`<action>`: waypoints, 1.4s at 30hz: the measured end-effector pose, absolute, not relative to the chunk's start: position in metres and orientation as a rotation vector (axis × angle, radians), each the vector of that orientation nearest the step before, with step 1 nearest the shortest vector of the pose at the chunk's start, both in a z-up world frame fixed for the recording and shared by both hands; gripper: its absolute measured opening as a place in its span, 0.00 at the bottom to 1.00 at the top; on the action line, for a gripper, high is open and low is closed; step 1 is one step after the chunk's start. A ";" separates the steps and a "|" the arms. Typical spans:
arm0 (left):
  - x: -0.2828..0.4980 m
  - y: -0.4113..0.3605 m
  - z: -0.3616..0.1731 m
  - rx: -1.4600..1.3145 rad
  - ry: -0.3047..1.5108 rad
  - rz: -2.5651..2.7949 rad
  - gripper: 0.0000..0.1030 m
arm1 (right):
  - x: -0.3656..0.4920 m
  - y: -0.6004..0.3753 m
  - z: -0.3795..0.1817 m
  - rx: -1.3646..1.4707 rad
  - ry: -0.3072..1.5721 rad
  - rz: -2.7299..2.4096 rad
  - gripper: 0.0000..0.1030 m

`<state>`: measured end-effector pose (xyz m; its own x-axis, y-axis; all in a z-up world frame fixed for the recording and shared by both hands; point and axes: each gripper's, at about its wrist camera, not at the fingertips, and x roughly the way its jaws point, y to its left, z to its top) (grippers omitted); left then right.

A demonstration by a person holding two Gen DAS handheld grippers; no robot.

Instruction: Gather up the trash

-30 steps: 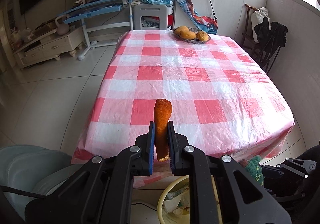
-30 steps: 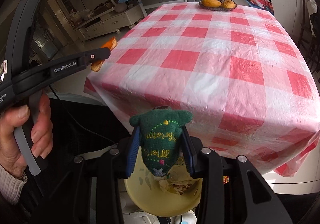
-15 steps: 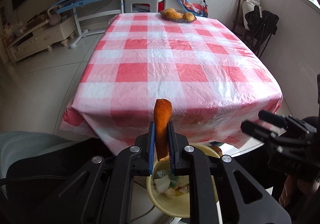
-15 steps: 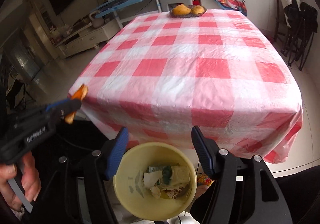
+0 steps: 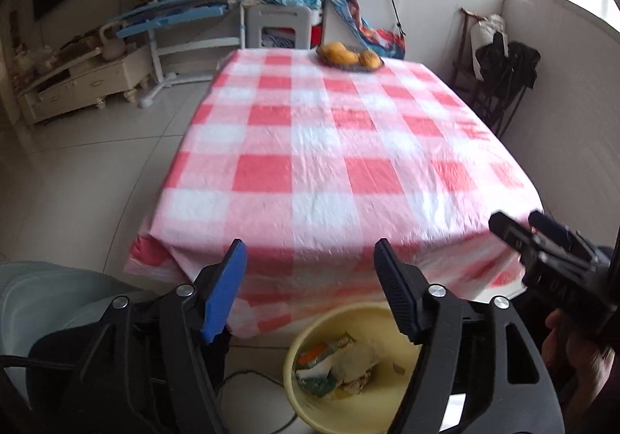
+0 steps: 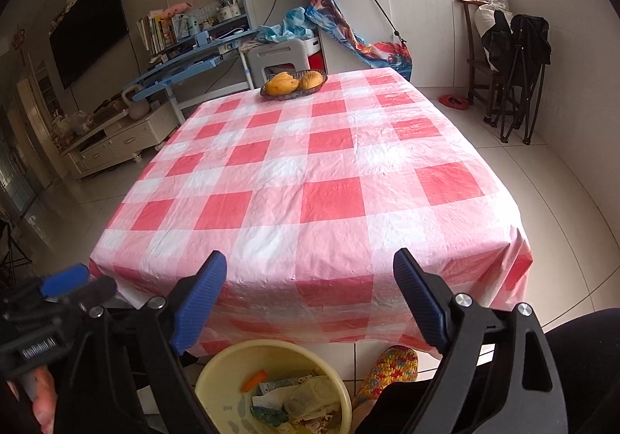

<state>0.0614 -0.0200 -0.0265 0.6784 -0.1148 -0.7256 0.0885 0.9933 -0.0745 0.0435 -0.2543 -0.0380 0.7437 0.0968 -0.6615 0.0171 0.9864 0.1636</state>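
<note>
A yellow waste bin (image 5: 291, 360) stands on the floor below the table's near edge, with paper scraps inside. An orange peel (image 6: 254, 379) and a green knitted piece (image 6: 267, 414) lie in the bin (image 6: 209, 368). My left gripper (image 5: 310, 259) hovers above the bin, its jaws opening, with nothing between them. My right gripper (image 6: 310, 259) also hangs over the bin with its jaws opening and nothing between them. Each gripper shows at the edge of the other's view: the right gripper (image 5: 527, 228) and the left gripper (image 6: 73, 279).
The table under a red and white checked cloth (image 6: 310, 170) fills the view ahead, with a fruit basket (image 6: 292, 83) at its far end. A knitted slipper (image 6: 387, 364) lies beside the bin. A pale seat (image 5: 38, 290) is at the lower left. A chair with dark clothes (image 6: 515, 42) stands far right.
My left gripper opened and let go of the orange peel, which now lies in the bin. My right gripper released the green knitted piece into the bin and spread wider, tilting upward.
</note>
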 end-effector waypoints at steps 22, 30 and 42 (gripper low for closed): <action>0.068 0.005 -0.009 -0.106 0.653 -0.008 0.90 | 0.074 -0.211 -0.029 0.018 0.750 0.015 0.88; 0.069 0.001 -0.013 -0.088 0.686 -0.008 0.91 | 0.084 -0.212 -0.019 0.009 0.726 0.045 0.89; 0.068 -0.019 -0.024 0.006 0.712 -0.015 0.91 | 0.081 -0.226 -0.012 0.005 0.640 0.071 0.92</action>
